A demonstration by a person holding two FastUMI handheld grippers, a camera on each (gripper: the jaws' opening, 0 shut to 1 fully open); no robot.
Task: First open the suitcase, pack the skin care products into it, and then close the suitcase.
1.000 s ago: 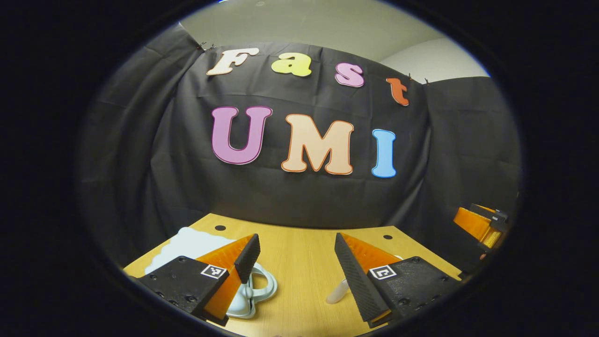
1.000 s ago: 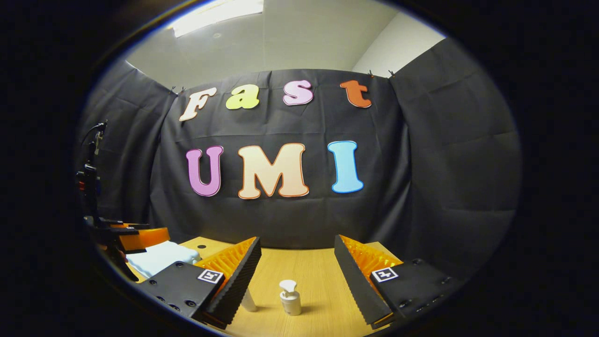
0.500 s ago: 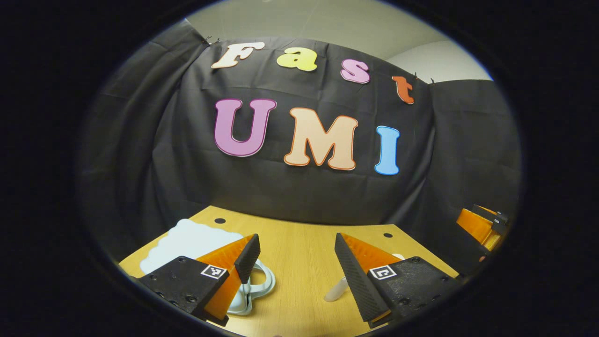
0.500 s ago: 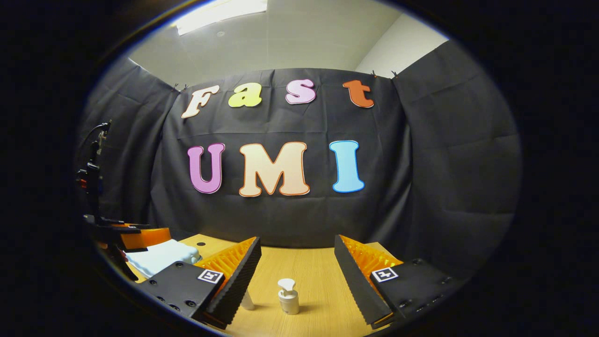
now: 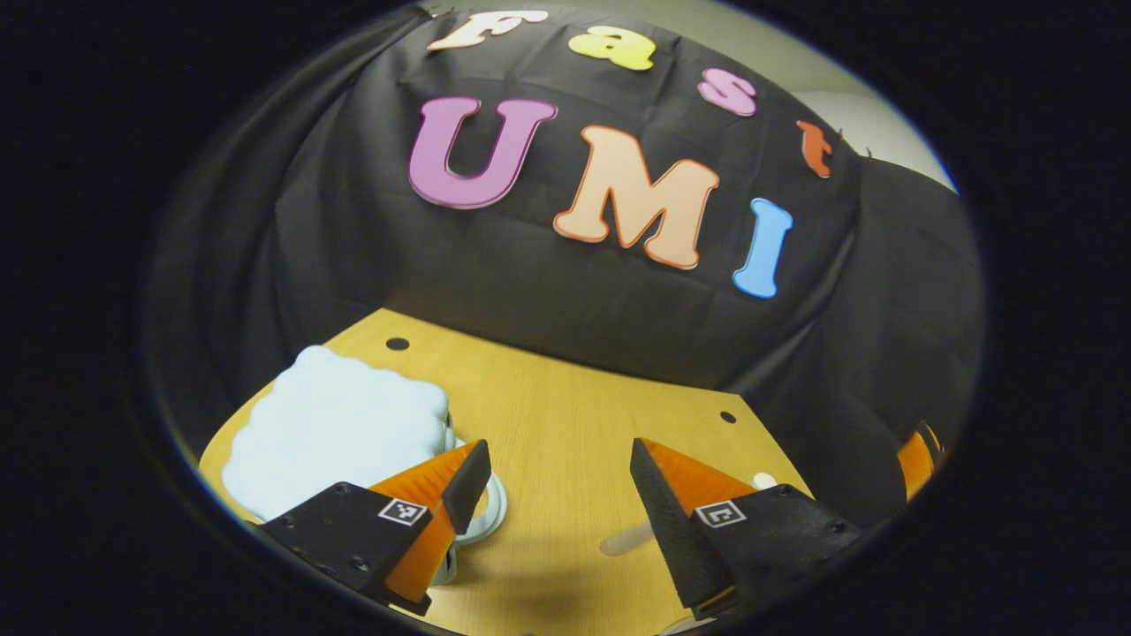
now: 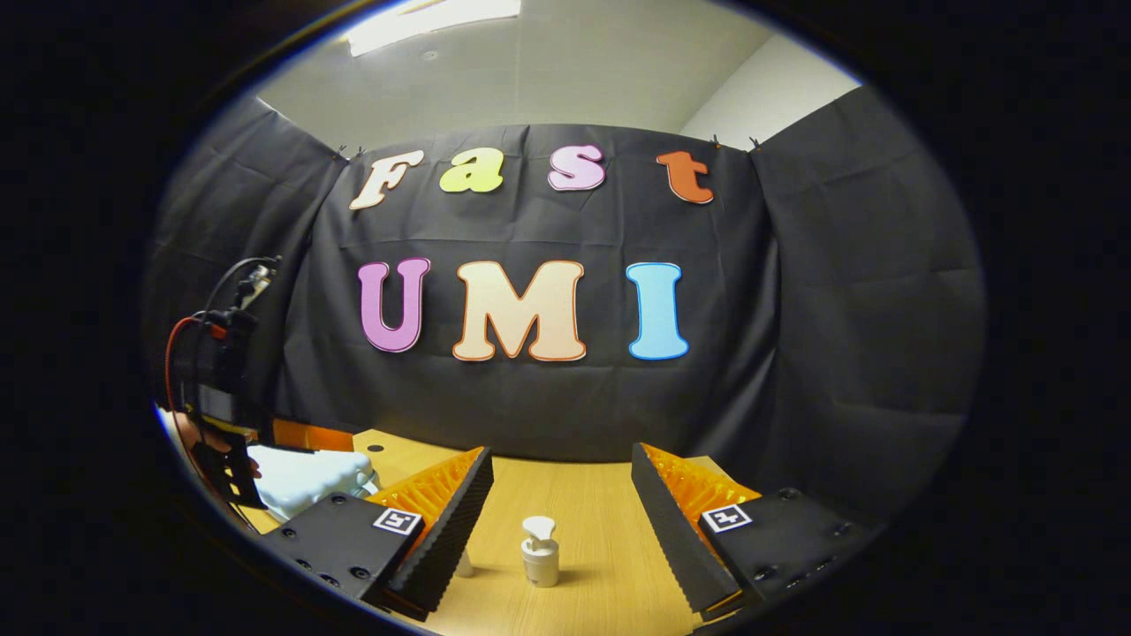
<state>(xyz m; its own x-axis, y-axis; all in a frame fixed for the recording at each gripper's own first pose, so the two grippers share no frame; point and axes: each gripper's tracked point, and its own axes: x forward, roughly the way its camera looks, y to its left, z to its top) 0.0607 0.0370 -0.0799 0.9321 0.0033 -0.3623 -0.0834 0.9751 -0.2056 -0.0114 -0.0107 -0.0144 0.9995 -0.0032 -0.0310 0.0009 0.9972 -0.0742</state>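
Left gripper [image 5: 552,473]: fingers spread wide with nothing between them, hanging low over the wooden table [image 5: 548,397]; its left finger sits just in front of the suitcase's handle [image 5: 482,517].
Suitcase [image 5: 340,428]: small, pale blue-white with a scalloped edge, lying flat on the far left of the table. It looks shut from here, so opening it is judged not yet done. In the right gripper view it shows at the left edge [image 6: 305,477], beside the other gripper and the hand holding it.
Tube [image 5: 626,539]: a pale, blurred item lying on the table just left of the left gripper's right finger; most likely one of the skin care products, though it is too soft to tell more.
Pump bottle [image 6: 539,552]: small and white, standing upright on the table, near the middle between the right gripper's fingers but farther off and not touched.
Right gripper [image 6: 561,481]: fingers also wide apart and empty, held level over the near right part of the table.
Progress: nothing appears packed; products are on the table outside the suitcase. All three steps seem left, starting with the lid.
Next, as a guess: the left gripper looks best placed to work the suitcase open.
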